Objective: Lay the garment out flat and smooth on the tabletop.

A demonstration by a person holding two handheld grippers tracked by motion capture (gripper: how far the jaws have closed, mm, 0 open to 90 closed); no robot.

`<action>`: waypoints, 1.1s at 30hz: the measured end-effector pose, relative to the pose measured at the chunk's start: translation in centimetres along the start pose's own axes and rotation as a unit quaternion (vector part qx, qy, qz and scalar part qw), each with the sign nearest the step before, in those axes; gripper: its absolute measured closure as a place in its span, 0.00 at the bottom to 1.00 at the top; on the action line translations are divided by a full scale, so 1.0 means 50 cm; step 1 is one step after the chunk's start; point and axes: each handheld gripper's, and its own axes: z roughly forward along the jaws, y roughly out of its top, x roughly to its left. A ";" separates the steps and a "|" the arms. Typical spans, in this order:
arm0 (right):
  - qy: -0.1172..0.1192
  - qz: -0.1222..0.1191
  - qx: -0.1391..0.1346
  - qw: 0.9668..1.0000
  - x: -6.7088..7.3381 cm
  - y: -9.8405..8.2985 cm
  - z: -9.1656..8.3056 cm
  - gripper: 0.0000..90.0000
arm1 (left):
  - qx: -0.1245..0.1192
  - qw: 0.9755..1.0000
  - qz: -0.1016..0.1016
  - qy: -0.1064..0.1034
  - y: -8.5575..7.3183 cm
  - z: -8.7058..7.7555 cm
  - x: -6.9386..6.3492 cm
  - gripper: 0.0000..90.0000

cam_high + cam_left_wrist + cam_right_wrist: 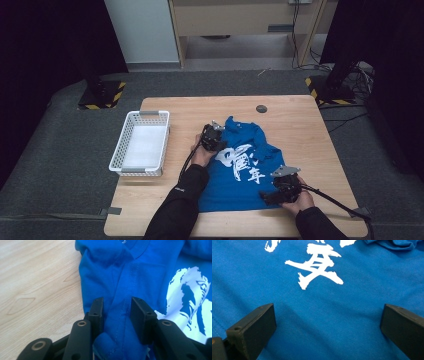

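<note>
The left gripper (pixel 117 315) had a fold of the blue shirt (pixel 240 170) between its narrowed jaws; the right gripper (pixel 327 327) stood wide open over the shirt, gripping nothing.

grey carpet (pixel 60 165), wooden cabinet (pixel 240 20) behind

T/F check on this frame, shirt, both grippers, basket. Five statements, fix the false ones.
1. The blue T-shirt lies on the wooden table. True.
2. The left gripper has a fold of the shirt between its jaws. True.
3. The right gripper is clamped shut on the shirt. False: its jaws stand wide apart over flat fabric.
4. The white basket holds a folded shirt. False: it looks empty.
5. The basket sits on the side of the left gripper. True.
</note>
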 end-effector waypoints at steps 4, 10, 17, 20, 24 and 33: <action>0.000 0.000 0.000 1.000 0.000 0.000 0.000 0.01 | -0.010 1.000 0.014 0.011 -0.005 -0.006 -0.010 0.75; 0.000 0.000 0.000 1.000 0.000 0.000 0.000 0.01 | -0.005 1.000 -0.004 0.004 -0.005 -0.006 -0.012 0.85; 0.000 0.000 0.000 1.000 0.000 0.000 0.000 0.01 | -0.004 0.999 -0.036 -0.012 -0.004 -0.014 -0.004 0.94; 0.000 0.000 0.000 1.000 0.000 0.000 0.000 0.01 | -0.011 0.999 -0.044 -0.012 -0.002 -0.022 0.000 0.95; 0.000 -0.001 0.000 1.000 0.000 0.000 0.000 0.01 | -0.034 0.998 -0.060 -0.010 0.004 -0.040 0.009 0.95; 0.000 -0.001 0.000 1.000 0.000 0.000 0.000 0.01 | -0.058 0.992 -0.104 0.027 0.006 -0.079 0.053 0.95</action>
